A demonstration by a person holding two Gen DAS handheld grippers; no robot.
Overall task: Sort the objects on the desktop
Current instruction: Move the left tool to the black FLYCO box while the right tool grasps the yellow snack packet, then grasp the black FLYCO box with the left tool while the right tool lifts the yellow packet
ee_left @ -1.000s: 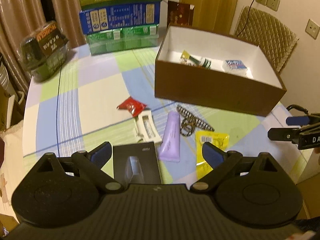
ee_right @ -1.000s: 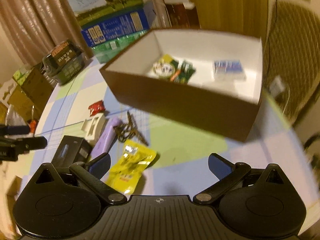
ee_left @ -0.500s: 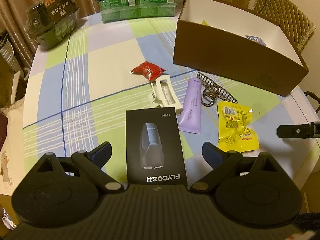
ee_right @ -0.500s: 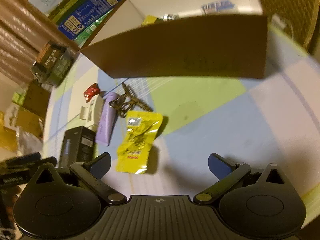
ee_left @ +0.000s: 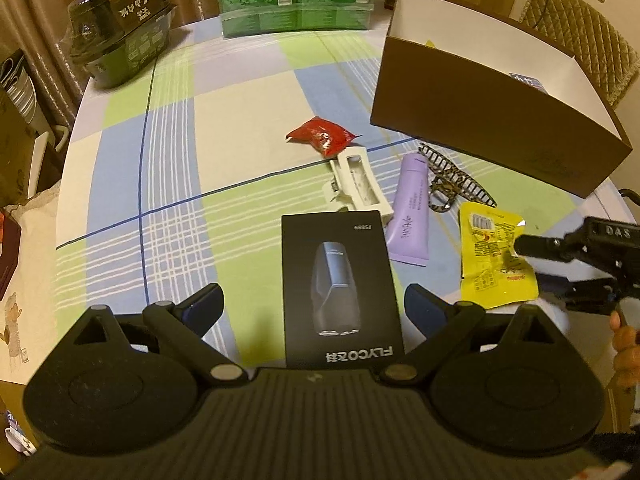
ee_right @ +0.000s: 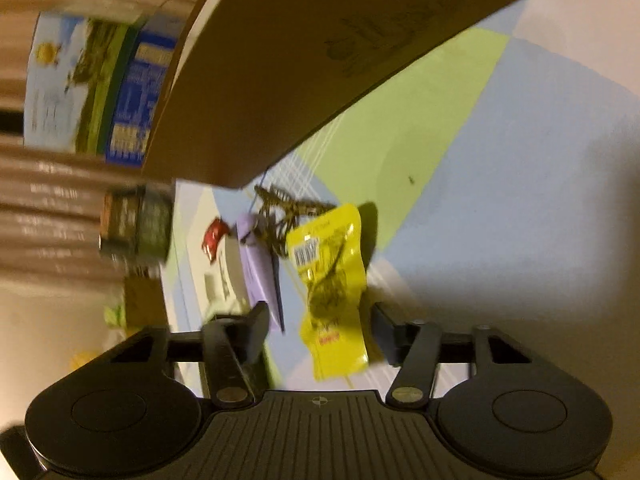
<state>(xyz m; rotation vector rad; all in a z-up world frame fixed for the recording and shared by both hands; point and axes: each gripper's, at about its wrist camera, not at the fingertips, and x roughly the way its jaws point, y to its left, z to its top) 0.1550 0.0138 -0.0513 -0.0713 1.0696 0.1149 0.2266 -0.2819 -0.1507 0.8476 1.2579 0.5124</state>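
Motion blur smears most of the right wrist view, so the stacked cartons and the dark tub at its left edge can barely be read. What stays clear is the yellow snack packet (ee_right: 334,280) lying on the checked tablecloth (ee_right: 500,184) between the fingers of the right gripper (ee_right: 320,330). Its jaws are closing around the packet, yet a gap shows on both sides and neither pad presses it. From the left wrist view the same gripper (ee_left: 532,264) comes in from the right edge, one finger crossing over the packet (ee_left: 490,256) and hiding part of it; a bit of the person's hand (ee_left: 626,340) is cut off by the frame.

The left gripper (ee_left: 314,306) stands wide open, with the black shaver box (ee_left: 340,288) lying flat between its fingers — untouched, its near end hidden behind the gripper body. Just beyond lie the white plastic holder (ee_left: 358,182), the purple tube (ee_left: 412,212), a leopard-print hair clip (ee_left: 448,180) and the red packet (ee_left: 322,136), close together. The brown cardboard box (ee_left: 480,132) sits to the far right; its near wall hides nearly all of its contents, with only a yellow corner and a blue-and-white edge peeking over. Green and blue cartons (ee_left: 296,4) at the far table edge are cropped at the top.
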